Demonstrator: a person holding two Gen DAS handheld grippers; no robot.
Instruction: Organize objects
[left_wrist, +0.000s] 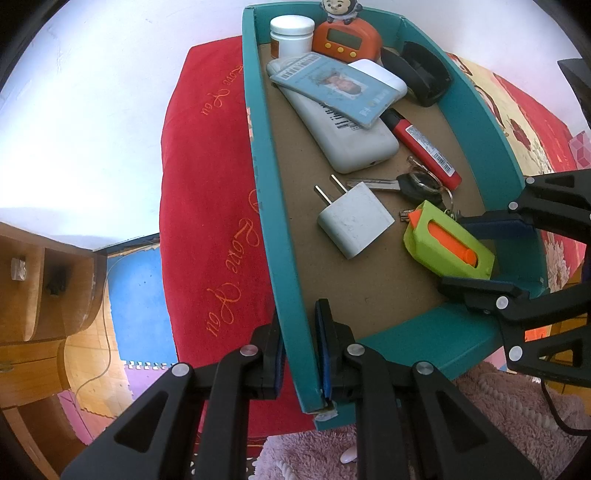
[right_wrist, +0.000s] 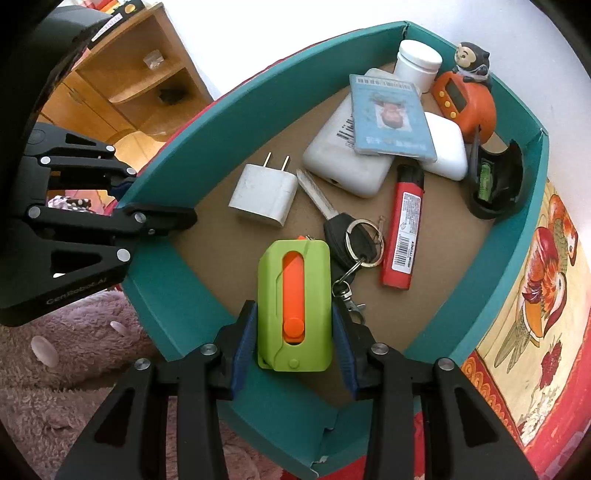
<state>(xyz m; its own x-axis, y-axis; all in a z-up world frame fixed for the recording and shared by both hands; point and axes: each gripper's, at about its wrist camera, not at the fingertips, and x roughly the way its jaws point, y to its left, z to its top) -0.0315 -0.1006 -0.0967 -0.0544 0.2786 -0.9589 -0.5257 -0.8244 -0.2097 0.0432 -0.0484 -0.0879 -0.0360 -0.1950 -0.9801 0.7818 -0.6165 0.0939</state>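
A teal cardboard tray (right_wrist: 491, 280) sits on a red blanket (left_wrist: 207, 192) embroidered "Love You". The left tool (left_wrist: 299, 347), marked "GenRobot.AI", pinches the tray's near side wall, its pads nearly together. The right tool (right_wrist: 294, 332) grips a green utility knife (right_wrist: 295, 306) with an orange slider, low over the tray's near end. Just beyond the knife lie a key bunch (right_wrist: 351, 240), a white plug adapter (right_wrist: 264, 195) and a red lighter (right_wrist: 404, 232) with a barcode label. Bare cardboard shows only around the knife
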